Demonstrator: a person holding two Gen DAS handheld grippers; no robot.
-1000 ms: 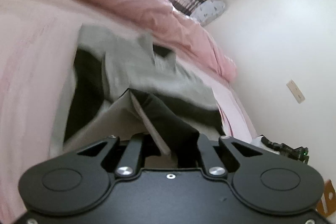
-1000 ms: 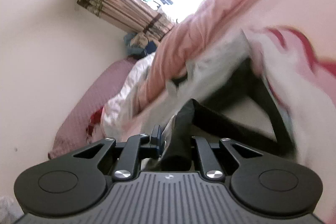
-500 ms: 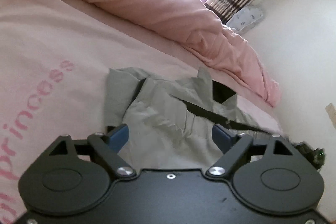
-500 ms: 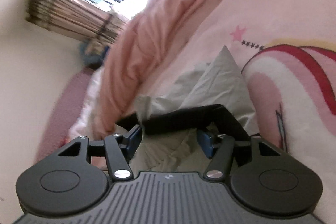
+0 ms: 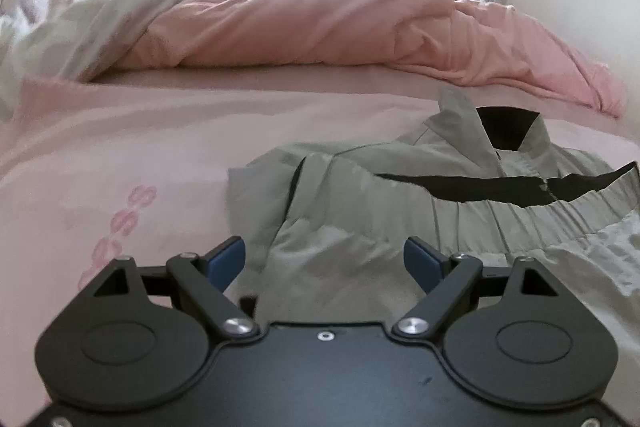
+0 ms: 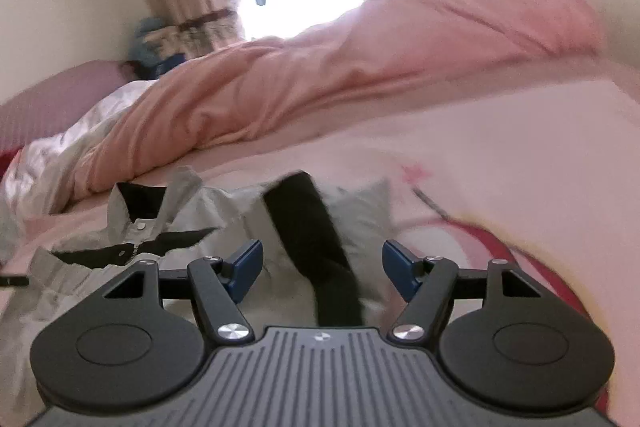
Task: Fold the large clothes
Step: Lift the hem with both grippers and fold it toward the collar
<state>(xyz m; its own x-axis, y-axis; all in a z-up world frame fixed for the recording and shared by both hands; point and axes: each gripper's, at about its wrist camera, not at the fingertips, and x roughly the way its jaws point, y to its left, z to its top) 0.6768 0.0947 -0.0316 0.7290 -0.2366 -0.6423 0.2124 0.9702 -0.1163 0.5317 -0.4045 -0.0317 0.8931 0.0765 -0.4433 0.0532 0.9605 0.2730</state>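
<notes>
Grey jacket [image 5: 400, 203] with black trim lies folded on pink bed sheet [image 5: 140, 147], near bed's front edge, collar toward bunched pink duvet [image 5: 320, 27] along far edge. Left claw [image 5: 324, 261]: jaws wide apart, nothing gripped, grey fabric below gap. Right claw [image 6: 322, 269]: jaws just been opening, now wide, black sleeve [image 6: 316, 239] lying between pads, not pinched.

Pink lettering [image 5: 124, 223] runs along the left part of the pink bedsheet [image 5: 160, 147] in the left wrist view; only a few rounded letters, seemingly "ss", show, too blurred to read surely; nothing else carries legible text.
</notes>
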